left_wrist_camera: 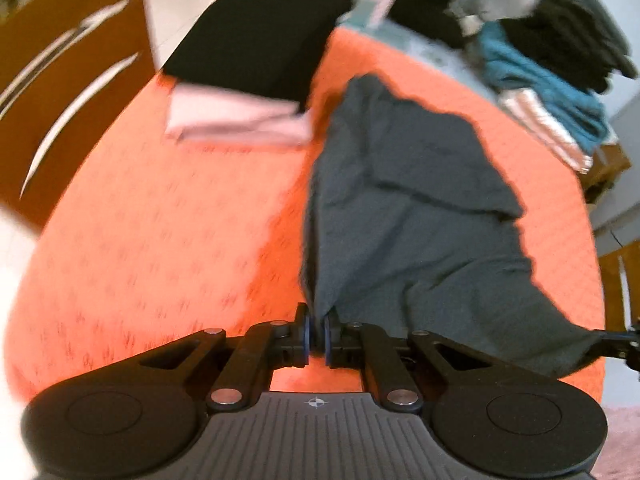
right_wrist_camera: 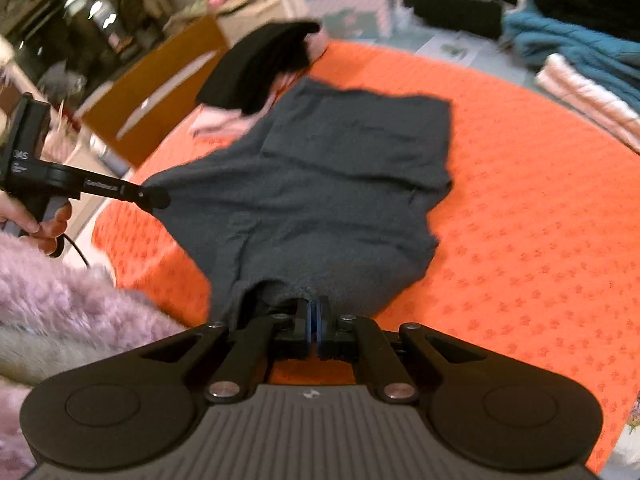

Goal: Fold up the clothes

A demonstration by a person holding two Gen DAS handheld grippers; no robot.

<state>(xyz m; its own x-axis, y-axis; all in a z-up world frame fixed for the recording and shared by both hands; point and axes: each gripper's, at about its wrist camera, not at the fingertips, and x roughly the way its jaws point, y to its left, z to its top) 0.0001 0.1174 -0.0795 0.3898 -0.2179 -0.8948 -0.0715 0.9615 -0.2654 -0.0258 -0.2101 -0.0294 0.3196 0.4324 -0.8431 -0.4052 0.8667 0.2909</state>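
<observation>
A dark grey garment [left_wrist_camera: 416, 200] lies stretched on the orange bedspread [left_wrist_camera: 160, 220], its far end folded over. My left gripper [left_wrist_camera: 318, 334] is shut on one near corner of it. In the right wrist view the same garment [right_wrist_camera: 320, 184] runs away from my right gripper [right_wrist_camera: 314, 320], which is shut on the other near corner. The left gripper [right_wrist_camera: 154, 197] shows there at the left, pinching the cloth's edge, held by a hand [right_wrist_camera: 40, 224]. The right gripper's tip [left_wrist_camera: 616, 338] appears at the right edge of the left wrist view, holding the cloth.
A folded black garment [left_wrist_camera: 256, 36] rests on a folded pink one [left_wrist_camera: 240, 120] at the far left of the bed. A pile of teal, black and pink clothes [left_wrist_camera: 552, 76] sits far right. A wooden drawer unit [left_wrist_camera: 60, 80] stands left. A fluffy lilac sleeve [right_wrist_camera: 80, 308] is near left.
</observation>
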